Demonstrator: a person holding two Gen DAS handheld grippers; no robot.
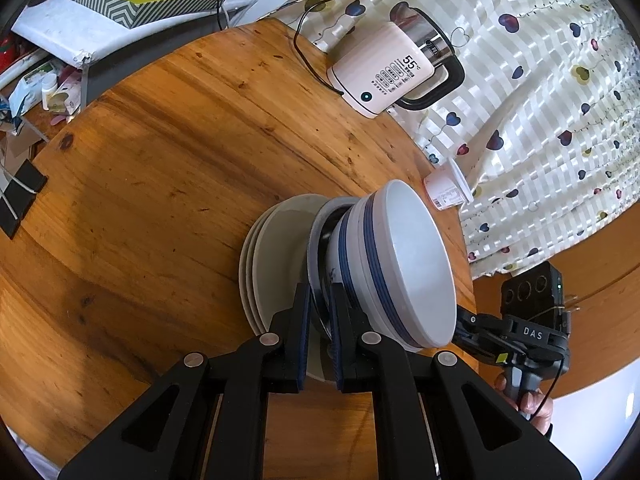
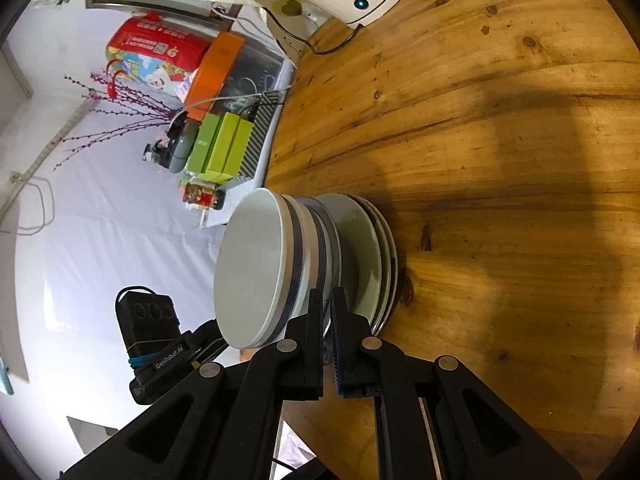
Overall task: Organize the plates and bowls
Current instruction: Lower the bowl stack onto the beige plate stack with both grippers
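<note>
Both tongs are clamped narrow on one dish: the left gripper [image 1: 320, 294] and the right gripper [image 2: 327, 300] each pinch the rim of a grey plate [image 1: 320, 236]. On it sit stacked blue-banded bowls [image 1: 404, 256], all atop white plates [image 1: 272, 248] at the wooden table's [image 1: 160, 140] near edge, kettle [image 1: 394, 68] far behind.

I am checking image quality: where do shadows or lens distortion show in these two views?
Left wrist view: the round wooden table bulges from fisheye distortion, with a soft dark band across it; black vignette at the corners. Right wrist view: broad shadows cross the table beyond the stacked bowls and plates; the white floor at left is bright and washed out.
</note>
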